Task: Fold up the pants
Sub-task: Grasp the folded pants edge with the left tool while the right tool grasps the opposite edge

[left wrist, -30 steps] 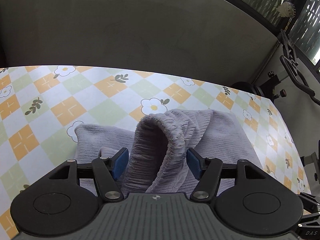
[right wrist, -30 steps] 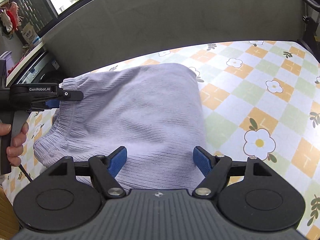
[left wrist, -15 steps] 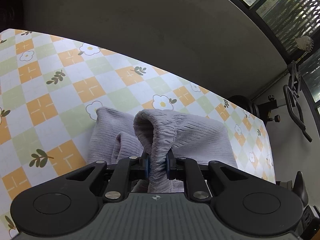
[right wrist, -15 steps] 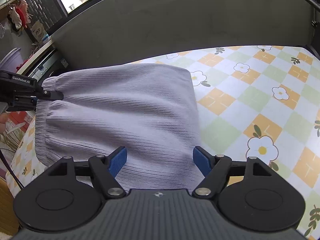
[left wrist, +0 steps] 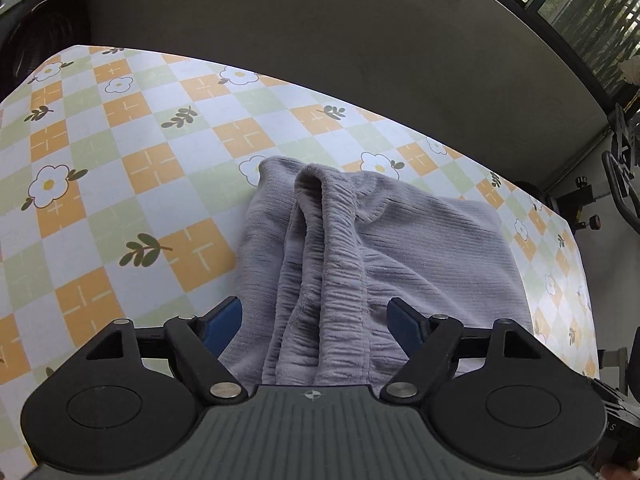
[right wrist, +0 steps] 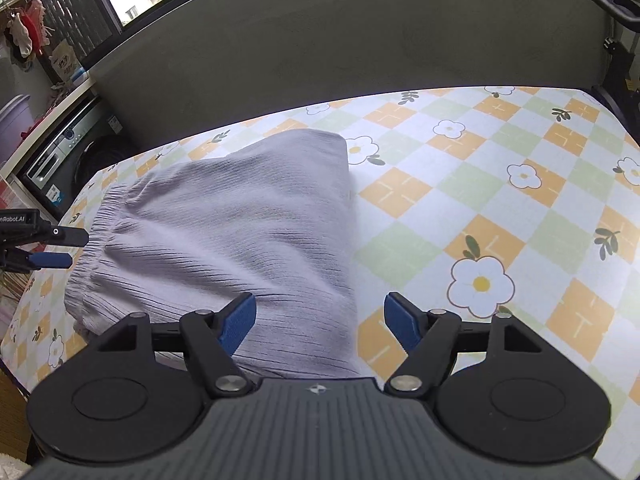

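1. The left gripper (left wrist: pixel 314 320) was opening, its blue pads (left wrist: pixel 224 322) clear of the bunched waistband lying between them.
2. The right gripper (right wrist: pixel 318 322) was closing but gripped nothing, poised over the garment's edge.
3. The folded grey pants (right wrist: pixel 240 220) lay on the flower-patterned table (right wrist: pixel 500 184).
4. Beyond stood a washing machine (right wrist: pixel 68 160).
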Demonstrator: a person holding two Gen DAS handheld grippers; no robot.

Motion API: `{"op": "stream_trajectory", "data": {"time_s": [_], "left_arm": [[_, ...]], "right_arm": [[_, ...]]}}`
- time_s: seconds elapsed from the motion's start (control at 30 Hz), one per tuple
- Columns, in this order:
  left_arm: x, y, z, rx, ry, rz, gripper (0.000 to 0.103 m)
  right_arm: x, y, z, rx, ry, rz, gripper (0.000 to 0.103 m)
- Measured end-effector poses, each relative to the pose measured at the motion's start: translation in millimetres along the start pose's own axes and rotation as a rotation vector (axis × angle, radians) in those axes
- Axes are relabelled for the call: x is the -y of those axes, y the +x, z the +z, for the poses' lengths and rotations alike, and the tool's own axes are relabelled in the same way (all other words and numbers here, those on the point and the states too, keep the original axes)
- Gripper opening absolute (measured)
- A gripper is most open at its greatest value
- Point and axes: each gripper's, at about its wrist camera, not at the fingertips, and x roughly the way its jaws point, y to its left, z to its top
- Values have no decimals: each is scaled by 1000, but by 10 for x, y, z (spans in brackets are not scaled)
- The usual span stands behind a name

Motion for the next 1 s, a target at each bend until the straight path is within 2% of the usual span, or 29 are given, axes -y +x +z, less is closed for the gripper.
{"op": "stream_trajectory", "data": {"time_s": [0.07, 0.17, 0.27, 0.3, 0.33, 0.37, 0.4, 0.43, 0.5, 0.57, 0.67, 0.8, 0.9, 1.0], "left_arm": [[51, -14, -162, -15, 25, 29, 79], [62, 22, -372, -39, 22, 48, 77], [48, 70, -446, -34, -2, 50, 60], [47, 76, -452, -23, -3, 59, 51], [35, 69, -447, -22, -3, 53, 43], [31, 33, -443, -16, 3, 47, 42], [33, -13, -435, -7, 16, 46, 39], [43, -80, -428, 6, 23, 37, 34], [39, -203, -407, 31, 22, 22, 34], [14, -272, -420, 52, 12, 20, 33], [-102, -135, -511, 12, -28, 42, 33], [-124, 3, -596, 25, -7, 64, 36], [-136, 32, -519, -8, -23, 57, 49], [-132, -12, -446, -17, -7, 83, 74]], "right_arm": [[27, -33, -72, -36, 1, 17, 63], [4, -80, -184, -70, -23, 26, 63], [-32, -43, -268, -97, -52, 8, 63], [-29, -29, -276, -98, -48, 10, 62], [-27, -24, -278, -96, -43, 22, 51], [-30, -21, -271, -96, -45, 20, 23], [-39, -31, -260, -94, -58, 8, 15], [-42, -72, -249, -79, -70, 20, 14], [-37, -149, -237, -58, -80, 42, 12], [-36, -160, -248, -78, -90, 60, 11], [-74, -40, -335, -129, -113, 55, 11], [-45, -5, -351, -132, -84, 61, 11], [27, -46, -298, -137, -59, 77, 19], [100, -133, -223, -116, -38, 83, 29]]}}
